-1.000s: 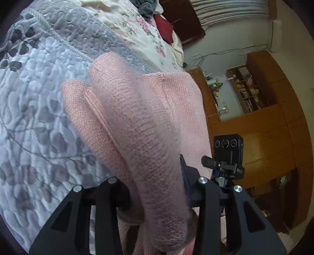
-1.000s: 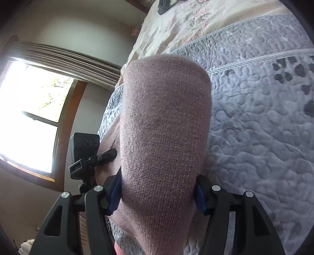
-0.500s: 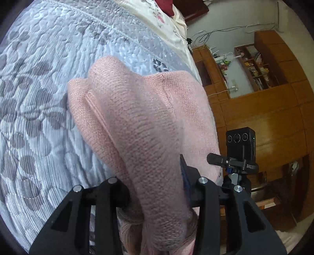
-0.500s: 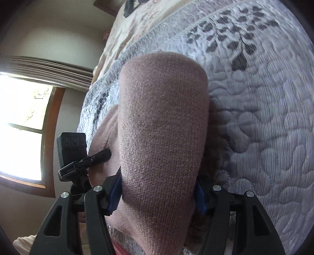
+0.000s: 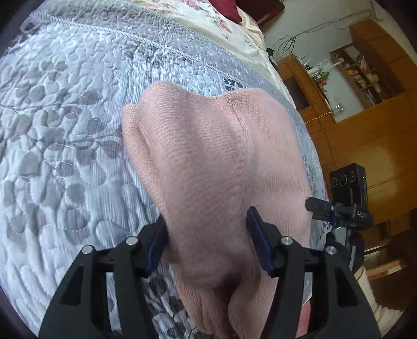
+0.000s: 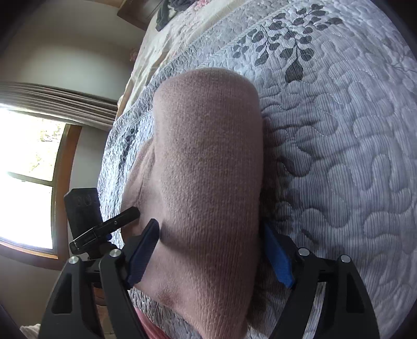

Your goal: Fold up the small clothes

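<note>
Btwn tongs [image 5: 208, 240]: pink knit garment [image 5: 208, 156], bunched.

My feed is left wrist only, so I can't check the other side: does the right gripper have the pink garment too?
Observer: Yes, the right gripper is shut on the pink garment, with a thick fold between its fingers.
Operator: What lies past that fold?
Observer: Grey quilt, with a dark leaf sprig just beyond the fold's end.
Operator: Anything further up the bed?
Observer: A dark piece of clothing at the far end, on the floral sheet.
</note>
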Tool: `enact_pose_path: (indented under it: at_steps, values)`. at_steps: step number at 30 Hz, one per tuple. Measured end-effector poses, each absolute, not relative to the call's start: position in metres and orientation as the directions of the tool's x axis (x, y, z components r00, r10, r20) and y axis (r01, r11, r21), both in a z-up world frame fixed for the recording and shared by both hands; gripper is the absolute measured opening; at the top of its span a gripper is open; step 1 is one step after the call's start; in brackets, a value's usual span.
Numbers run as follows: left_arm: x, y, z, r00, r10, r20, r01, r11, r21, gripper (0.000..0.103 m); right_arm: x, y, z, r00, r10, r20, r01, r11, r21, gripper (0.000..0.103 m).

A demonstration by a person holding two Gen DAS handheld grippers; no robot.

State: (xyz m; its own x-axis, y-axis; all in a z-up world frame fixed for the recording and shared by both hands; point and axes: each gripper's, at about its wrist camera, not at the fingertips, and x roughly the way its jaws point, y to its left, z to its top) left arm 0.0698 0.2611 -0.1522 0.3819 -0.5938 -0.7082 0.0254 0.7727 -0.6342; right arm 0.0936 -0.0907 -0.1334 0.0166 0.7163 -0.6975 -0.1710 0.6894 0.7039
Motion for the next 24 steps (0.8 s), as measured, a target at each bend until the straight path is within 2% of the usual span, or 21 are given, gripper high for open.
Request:
enact_pose_path:
  at_steps: [10, 15, 18, 24]
  values:
    - [-0.005, 0.230, -0.109, 0.468, -0.489, -0.736, 0.115, 0.860, -0.498, 0.063, 0.024, -0.110, -0.140, -0.026, 0.682, -0.731, -0.173, 0.718, 0.675, 0.078]
    - [-0.012, 0.217, -0.126, 0.431, -0.443, -0.786, 0.087, 0.888, -0.452, 0.061, 0.012, -0.110, -0.146, -0.041, 0.670, -0.741, -0.155, 0.728, 0.667, 0.032]
    - [-0.012, 0.219, -0.140, 0.397, -0.401, -0.825, 0.056, 0.908, -0.415, 0.059, 0.011, -0.116, -0.136, -0.024, 0.671, -0.741, -0.182, 0.726, 0.663, 0.025]
    - [-0.017, 0.235, -0.162, 0.373, -0.402, -0.836, 0.002, 0.902, -0.433, 0.063, 0.007, -0.110, -0.139, -0.011, 0.612, -0.791, -0.206, 0.773, 0.600, 0.024]
